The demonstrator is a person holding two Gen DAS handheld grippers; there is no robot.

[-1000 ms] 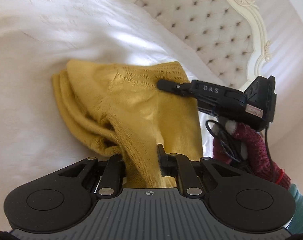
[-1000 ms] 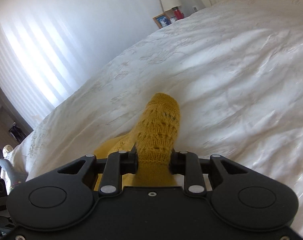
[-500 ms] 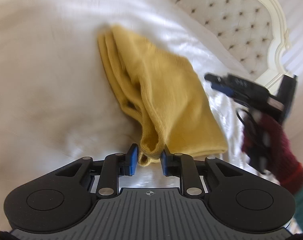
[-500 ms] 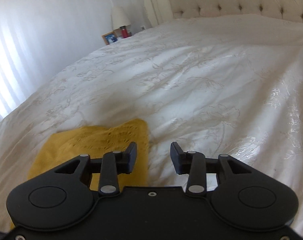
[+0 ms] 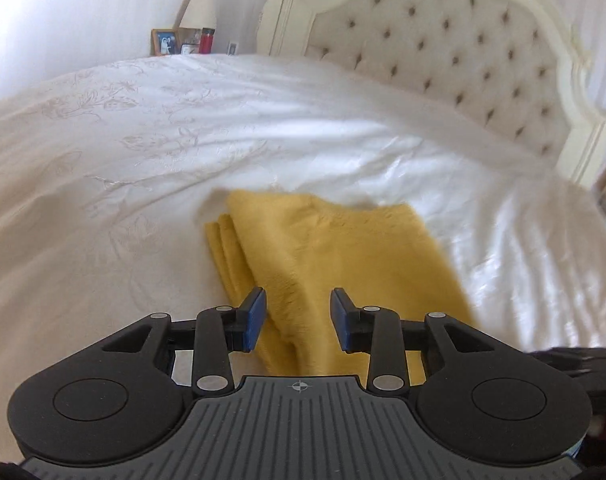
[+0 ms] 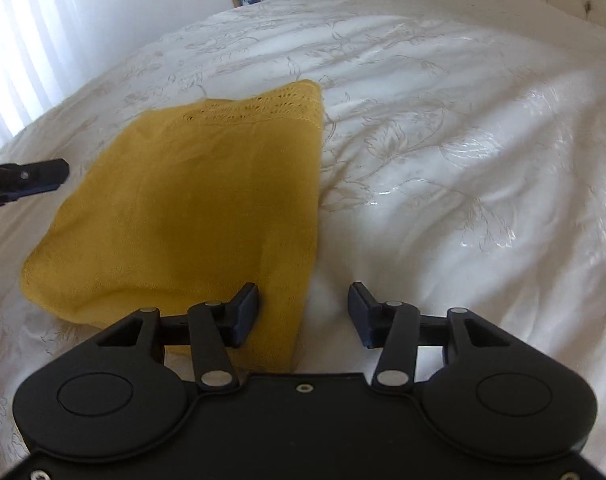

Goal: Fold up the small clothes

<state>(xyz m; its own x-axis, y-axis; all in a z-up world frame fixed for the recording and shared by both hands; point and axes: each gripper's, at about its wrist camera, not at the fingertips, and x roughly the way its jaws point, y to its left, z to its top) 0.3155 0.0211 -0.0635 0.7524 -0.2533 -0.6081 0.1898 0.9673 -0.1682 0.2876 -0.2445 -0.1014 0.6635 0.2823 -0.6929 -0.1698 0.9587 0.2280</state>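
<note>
From the left wrist, the right tool is only a dark blur cut off at 4 o'clock. The left tool is opening over the folded yellow knit, pads clear of it.

From the right wrist, the right tool is opening too, the knit's edge lying beneath its gap, unpinched; the left tool pokes in at 9 o'clock. White embroidered bed, tufted headboard, lamp.

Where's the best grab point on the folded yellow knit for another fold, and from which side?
Probably the lace-patterned corner of the yellow knit, approached from the bare white bedspread on its right in the right wrist view. That straight edge lies flat and clear. The opposite side shows stacked layers, easy to pinch unevenly. Both tools are off the cloth; their jaws are opening.
</note>
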